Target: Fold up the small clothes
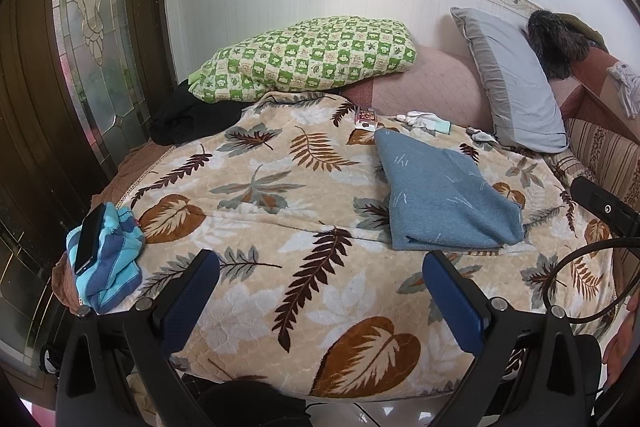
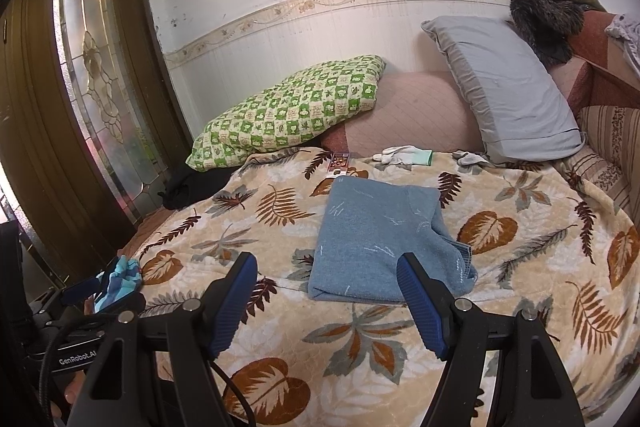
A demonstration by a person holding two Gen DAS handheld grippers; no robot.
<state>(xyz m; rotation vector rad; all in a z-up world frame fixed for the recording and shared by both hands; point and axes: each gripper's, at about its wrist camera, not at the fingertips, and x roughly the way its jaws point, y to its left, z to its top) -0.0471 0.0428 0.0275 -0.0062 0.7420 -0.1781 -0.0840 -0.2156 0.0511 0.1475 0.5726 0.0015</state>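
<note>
Folded blue sweater: one, mid-blanket
Striped cloth: one, left edge
Pillows: two
Left gripper: spread, empty
Right gripper: spread, empty

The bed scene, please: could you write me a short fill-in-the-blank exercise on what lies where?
1. The folded sweater on the leaf-patterned blanket is ____ in colour.
2. A dark phone lies on top of the ____ cloth at the blanket's left edge.
3. The grey pillow leans against the wall, to the ____ of the green checked quilt.
4. Both tools, left tool and right tool, are ____ and hold nothing.

Missing words: blue; striped; right; open
</note>
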